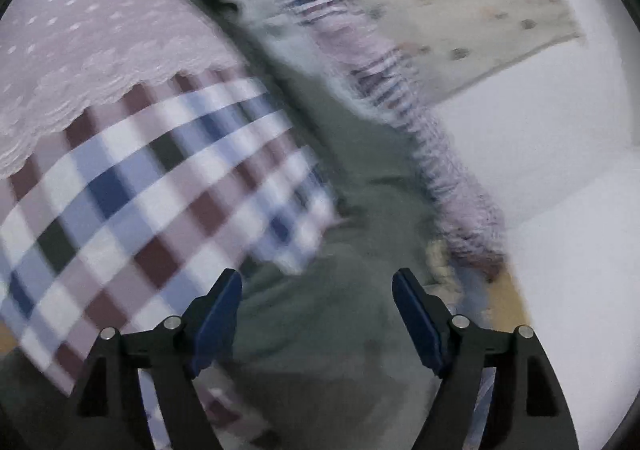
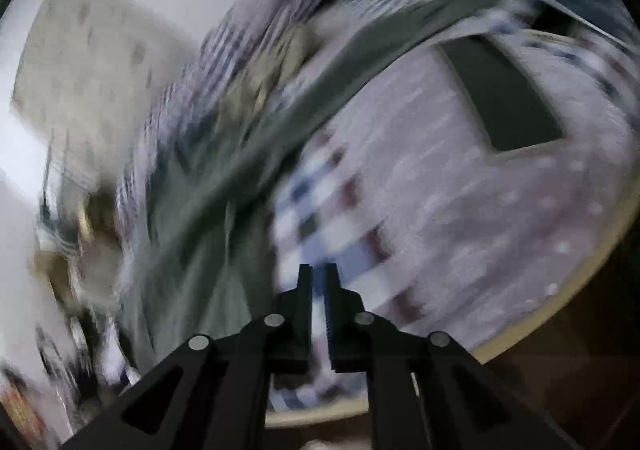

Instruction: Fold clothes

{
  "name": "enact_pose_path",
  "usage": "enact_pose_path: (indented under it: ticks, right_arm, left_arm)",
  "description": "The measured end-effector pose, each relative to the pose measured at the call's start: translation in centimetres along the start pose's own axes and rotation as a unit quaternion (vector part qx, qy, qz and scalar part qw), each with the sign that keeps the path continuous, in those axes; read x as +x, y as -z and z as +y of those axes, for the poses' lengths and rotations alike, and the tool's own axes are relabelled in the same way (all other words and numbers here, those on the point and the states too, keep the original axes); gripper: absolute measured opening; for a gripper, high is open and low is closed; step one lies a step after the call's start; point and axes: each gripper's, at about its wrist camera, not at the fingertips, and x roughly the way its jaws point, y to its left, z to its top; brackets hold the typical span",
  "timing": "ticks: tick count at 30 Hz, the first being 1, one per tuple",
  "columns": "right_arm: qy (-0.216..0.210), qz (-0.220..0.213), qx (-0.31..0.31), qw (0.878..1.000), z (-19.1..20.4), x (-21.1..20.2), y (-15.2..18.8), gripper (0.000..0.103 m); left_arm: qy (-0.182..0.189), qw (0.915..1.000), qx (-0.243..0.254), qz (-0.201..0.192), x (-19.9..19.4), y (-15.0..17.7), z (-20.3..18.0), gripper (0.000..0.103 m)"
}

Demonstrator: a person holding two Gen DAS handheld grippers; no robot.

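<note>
**Grey garment draped off the desk edge, both views blurred**

The left gripper (image 1: 318, 314) has its fingers (image 1: 218, 320) spread wide apart with nothing between them, hovering over a grey garment (image 1: 320, 250). The garment runs as a long band from the far desk edge towards the camera, lying beside a checked cloth (image 1: 152, 193) that covers the desk. A pink lace cover (image 1: 92, 49) lies on top of the checked cloth. Next to the garment, on its other side, lies a striped garment (image 1: 400, 89), and beyond it a pale spotted rug (image 1: 460, 1) on a white floor (image 1: 560, 169).

The right gripper (image 2: 318, 290) has its fingers nearly together, only a narrow slit between them; whether they pinch any fabric cannot be told through the blur. Ahead of it the grey garment (image 2: 224, 201) crosses diagonally beside the checked cloth (image 2: 320, 217), and a dark rectangle (image 2: 508, 97) sits on the lace cover (image 2: 460, 209).
</note>
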Motion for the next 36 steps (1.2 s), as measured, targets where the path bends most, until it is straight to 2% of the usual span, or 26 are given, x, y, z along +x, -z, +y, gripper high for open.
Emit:
enact_pose_path:
  ticks: [1, 3, 6, 10, 11, 12, 13, 14, 16, 19, 20, 21, 22, 23, 24, 26, 28, 29, 30, 32, 36]
  right_arm:
    - [0.005, 0.016, -0.030, 0.999, 1.2, 0.7, 0.4, 0.021]
    - [-0.006, 0.043, -0.068, 0.997, 2.7, 1.5, 1.3, 0.036]
    - [-0.007, 0.079, -0.107, 0.991, 4.3, 2.8, 2.6, 0.038]
    - [0.000, 0.127, -0.147, 0.981, 5.8, 4.9, 3.7, 0.036]
    - [0.002, 0.137, -0.162, 0.977, 6.4, 5.5, 3.9, 0.033]
    - [-0.003, 0.136, -0.175, 0.975, 6.9, 5.6, 4.0, 0.015]
    - [-0.012, 0.131, -0.186, 0.974, 7.5, 5.6, 4.1, 0.004]
    - [-0.020, 0.126, -0.197, 0.972, 8.1, 5.5, 4.1, 0.004]
    - [-0.047, 0.087, -0.189, 0.977, 8.4, 4.5, 3.0, 0.004]
    - [-0.100, -0.022, -0.145, 0.984, 7.8, 1.6, 0.5, 0.004]
    - [-0.110, -0.069, -0.124, 0.984, 7.4, 0.6, -0.4, 0.004]
    - [-0.118, -0.107, -0.098, 0.982, 6.9, 0.0, -1.1, 0.006]
    - [-0.107, -0.124, -0.067, 0.984, 6.0, 0.2, -1.8, 0.007]
    - [-0.088, -0.133, -0.035, 0.987, 5.0, 0.7, -2.4, 0.010]
    - [-0.069, -0.141, -0.003, 0.988, 4.0, 1.2, -3.1, 0.015]
    - [0.000, -0.115, 0.041, 0.993, 2.8, 3.0, -3.4, 0.029]
    - [0.027, -0.086, 0.054, 0.994, 2.5, 4.4, -3.3, 0.032]
    - [0.037, -0.073, 0.059, 0.995, 2.5, 5.1, -3.2, 0.038]
    - [0.045, -0.069, 0.051, 0.995, 3.0, 5.3, -3.2, 0.043]
    - [0.068, -0.082, 0.014, 0.994, 4.6, 4.8, -3.2, 0.044]
    - [0.018, -0.101, -0.086, 0.991, 10.0, 3.3, -2.7, 0.044]
  left_arm:
    - [-0.013, 0.9998, 0.005, 0.015, 0.6, 0.3, -0.2, 0.081]
    - [-0.031, 0.9981, 0.035, 0.040, 1.3, 1.0, -1.1, 0.081]
    - [-0.072, 0.9903, 0.099, 0.065, 1.9, 2.2, -2.5, 0.081]
    - [-0.104, 0.9726, 0.177, 0.109, 2.9, 3.7, -3.8, 0.077]
    - [-0.107, 0.9681, 0.192, 0.121, 3.1, 4.0, -4.0, 0.067]
    - [-0.110, 0.9631, 0.207, 0.133, 3.4, 4.3, -4.2, 0.048]
    - [-0.099, 0.9621, 0.210, 0.143, 3.5, 4.3, -4.2, 0.037]
    - [-0.071, 0.9652, 0.200, 0.152, 3.4, 4.2, -4.2, 0.020]
    - [0.004, 0.9722, 0.170, 0.161, 3.1, 3.4, -4.2, 0.020]
    - [0.118, 0.9765, 0.124, 0.130, 1.9, 1.8, -4.3, 0.019]
    - [0.161, 0.9758, 0.099, 0.110, 1.5, 1.0, -4.1, 0.020]
    - [0.192, 0.9740, 0.076, 0.094, 1.2, 0.3, -3.6, 0.024]
    - [0.204, 0.9745, 0.052, 0.077, 1.2, -0.3, -2.9, 0.029]
    - [0.190, 0.9795, 0.032, 0.059, 1.3, -0.8, -2.2, 0.045]
    - [0.163, 0.9858, 0.015, 0.040, 1.4, -1.3, -1.5, 0.068]
    - [0.099, 0.9950, -0.006, 0.015, 1.5, -1.8, -0.3, 0.086]
    - [0.054, 0.9984, -0.006, 0.014, 1.7, -1.8, 0.3, 0.086]
    - [0.041, 0.9989, -0.002, 0.021, 1.9, -1.7, 0.3, 0.086]
    - [0.033, 0.9989, 0.006, 0.032, 2.2, -1.6, 0.2, 0.086]
    - [0.017, 0.9981, 0.035, 0.047, 2.7, -1.2, -0.4, 0.086]
    - [-0.003, 0.9927, 0.099, 0.068, 1.9, 0.5, -1.1, 0.086]
